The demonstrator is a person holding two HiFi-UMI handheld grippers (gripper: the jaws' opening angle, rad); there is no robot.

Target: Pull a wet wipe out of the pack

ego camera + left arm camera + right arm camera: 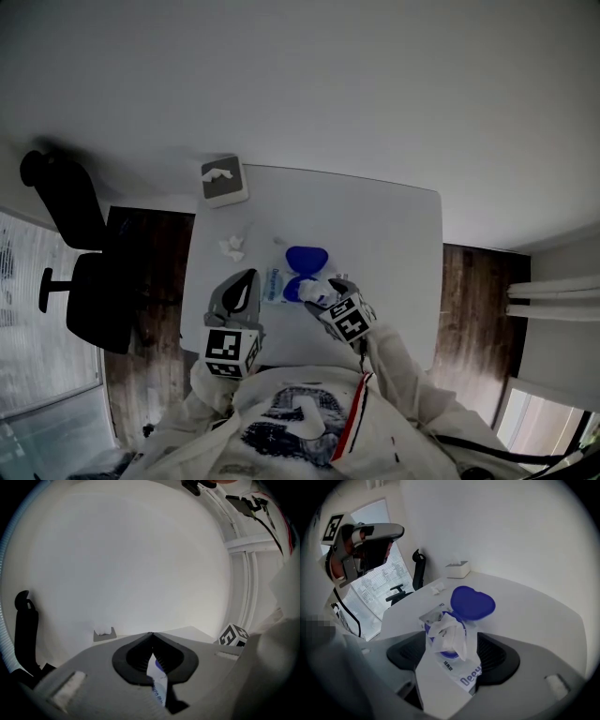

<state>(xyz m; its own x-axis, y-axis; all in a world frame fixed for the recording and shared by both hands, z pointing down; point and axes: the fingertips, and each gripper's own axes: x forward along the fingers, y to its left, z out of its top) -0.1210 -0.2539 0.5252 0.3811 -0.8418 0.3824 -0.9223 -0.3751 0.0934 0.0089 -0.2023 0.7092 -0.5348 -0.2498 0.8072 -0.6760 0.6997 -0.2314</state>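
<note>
1. Standing at the left, the left gripper [151, 637] has its jaws closed tip to tip, with nothing seen gripped. A sliver of the pack shows only through the slit behind the tips. In the right gripper view it appears to hang above the table [534, 606], apart from the pack. A crumpled white scrap [232, 247] and a tissue box [225, 180] lie farther back on that side, well clear.
2. Centre: the pack [461, 677] rests on the table, as far as can be judged, with its blue lid [472, 603] flipped open and back. A wipe [447, 634] stands out of the opening as a loose upright tuft, not yet free.
3. Right: the right gripper [452, 654] has its jaws set at about the pack's width and clamped on the near end of the pack, below the opening.
4. Assessment: the step in hand is the pull, and it falls to the left gripper.
5. Method: open the left jaws before the approach and come down over the tuft from the side away from the lid. Pinch low, near the opening, across the whole fold. A grip on one corner is likely to slip or tear on wet cloth.
6. Draw straight up at a steady pace with the right clamp firm. Otherwise the light pack will probably lift with the wipe.
</note>
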